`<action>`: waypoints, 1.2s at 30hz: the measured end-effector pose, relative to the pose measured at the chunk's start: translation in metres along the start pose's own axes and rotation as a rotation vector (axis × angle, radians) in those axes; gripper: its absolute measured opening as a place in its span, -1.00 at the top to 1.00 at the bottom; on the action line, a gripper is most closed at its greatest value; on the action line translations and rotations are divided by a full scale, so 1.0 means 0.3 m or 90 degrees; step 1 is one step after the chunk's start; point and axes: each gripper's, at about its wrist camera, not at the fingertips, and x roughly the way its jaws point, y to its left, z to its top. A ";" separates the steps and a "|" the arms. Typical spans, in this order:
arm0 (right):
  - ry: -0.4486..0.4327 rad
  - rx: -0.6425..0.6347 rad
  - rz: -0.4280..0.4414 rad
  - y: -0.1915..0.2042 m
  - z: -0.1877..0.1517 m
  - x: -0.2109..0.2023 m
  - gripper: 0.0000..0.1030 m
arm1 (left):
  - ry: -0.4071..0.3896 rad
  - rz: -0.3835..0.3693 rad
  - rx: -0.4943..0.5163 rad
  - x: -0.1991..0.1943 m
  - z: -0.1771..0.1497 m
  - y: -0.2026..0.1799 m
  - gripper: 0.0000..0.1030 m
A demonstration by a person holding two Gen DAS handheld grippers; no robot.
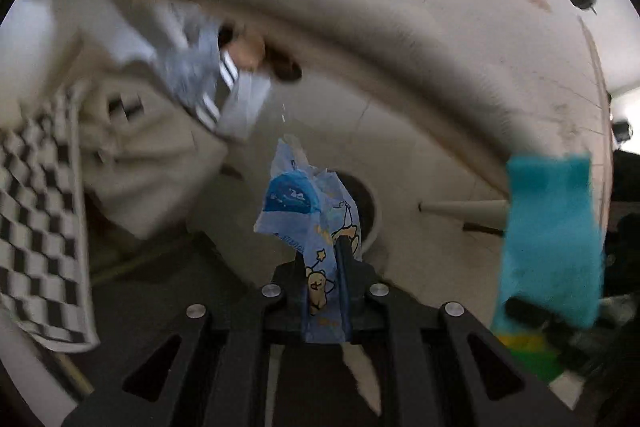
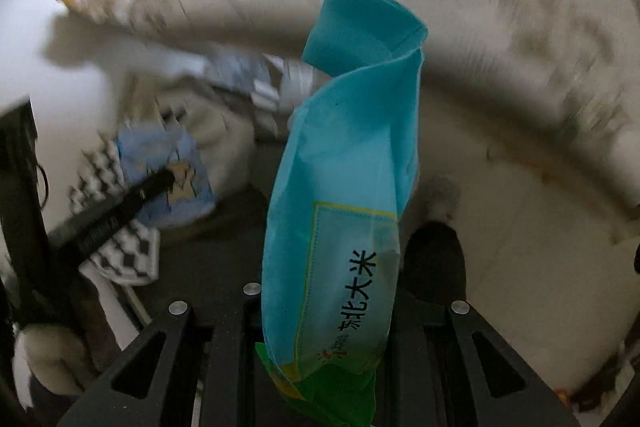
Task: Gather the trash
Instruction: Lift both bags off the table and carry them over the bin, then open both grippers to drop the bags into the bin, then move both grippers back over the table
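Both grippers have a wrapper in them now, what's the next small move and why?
Probably carry both to a bin before letting go. The left gripper is clamped on the blue cartoon wrapper and the right gripper on the teal rice bag; both hang clear of the floor, and no bin shows in either blurred view.

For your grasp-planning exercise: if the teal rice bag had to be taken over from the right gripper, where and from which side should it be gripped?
Grip the teal rice bag across its free upper half, from the broad flat side; it hangs limp and folded there, thin enough for jaws.
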 end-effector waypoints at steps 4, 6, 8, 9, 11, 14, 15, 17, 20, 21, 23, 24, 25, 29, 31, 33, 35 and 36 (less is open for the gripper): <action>0.040 0.003 -0.025 -0.055 -0.011 0.286 0.57 | 0.055 -0.043 -0.046 0.264 0.015 0.057 0.78; 0.046 0.012 -0.035 -0.094 0.021 0.418 0.57 | 0.081 -0.065 -0.064 0.431 0.035 0.079 0.77; 0.057 0.037 -0.030 -0.166 0.052 0.544 0.57 | 0.101 -0.085 -0.086 0.576 0.045 0.105 0.77; 0.062 0.049 -0.027 -0.200 0.069 0.610 0.57 | 0.113 -0.094 -0.091 0.658 0.054 0.112 0.77; 0.072 0.065 -0.030 -0.265 0.102 0.755 0.57 | 0.141 -0.110 -0.107 0.814 0.062 0.134 0.77; 0.090 0.090 -0.016 -0.357 0.153 0.952 0.57 | 0.173 -0.124 -0.125 1.029 0.064 0.169 0.58; 0.096 0.102 -0.010 -0.379 0.165 1.008 0.56 | 0.174 -0.119 -0.120 1.069 0.061 0.174 0.33; 0.117 0.129 0.017 -0.422 0.191 1.113 0.56 | 0.176 -0.113 -0.118 1.139 0.051 0.191 -0.16; 0.142 0.162 0.060 -0.464 0.220 1.238 0.53 | 0.169 -0.111 -0.127 1.188 0.028 0.225 -0.52; 0.145 0.168 0.074 -0.469 0.227 1.271 0.48 | 0.169 -0.106 -0.133 1.201 0.022 0.240 -0.67; 0.140 0.180 0.090 -0.475 0.234 1.316 0.17 | 0.167 -0.101 -0.141 1.199 0.004 0.277 -0.78; 0.137 0.182 0.097 -0.472 0.236 1.326 -0.17 | 0.166 -0.092 -0.144 1.190 -0.006 0.298 -0.79; 0.132 0.186 0.104 -0.468 0.237 1.336 -0.32 | 0.164 -0.082 -0.143 1.182 -0.013 0.316 -0.79; 0.112 0.189 0.152 -0.418 0.245 1.347 -0.51 | 0.131 -0.022 -0.126 1.136 -0.043 0.347 -0.79; 0.100 0.176 0.161 -0.390 0.248 1.334 -0.55 | 0.107 0.014 -0.108 1.097 -0.052 0.342 -0.79; 0.087 0.154 0.150 -0.358 0.252 1.312 -0.62 | 0.089 0.036 -0.090 1.068 -0.061 0.330 -0.79; 0.076 0.135 0.132 -0.342 0.253 1.280 -0.62 | 0.085 0.040 -0.082 1.056 -0.067 0.319 -0.79; 0.071 0.125 0.116 -0.337 0.254 1.264 -0.62 | 0.084 0.039 -0.079 1.051 -0.069 0.314 -0.79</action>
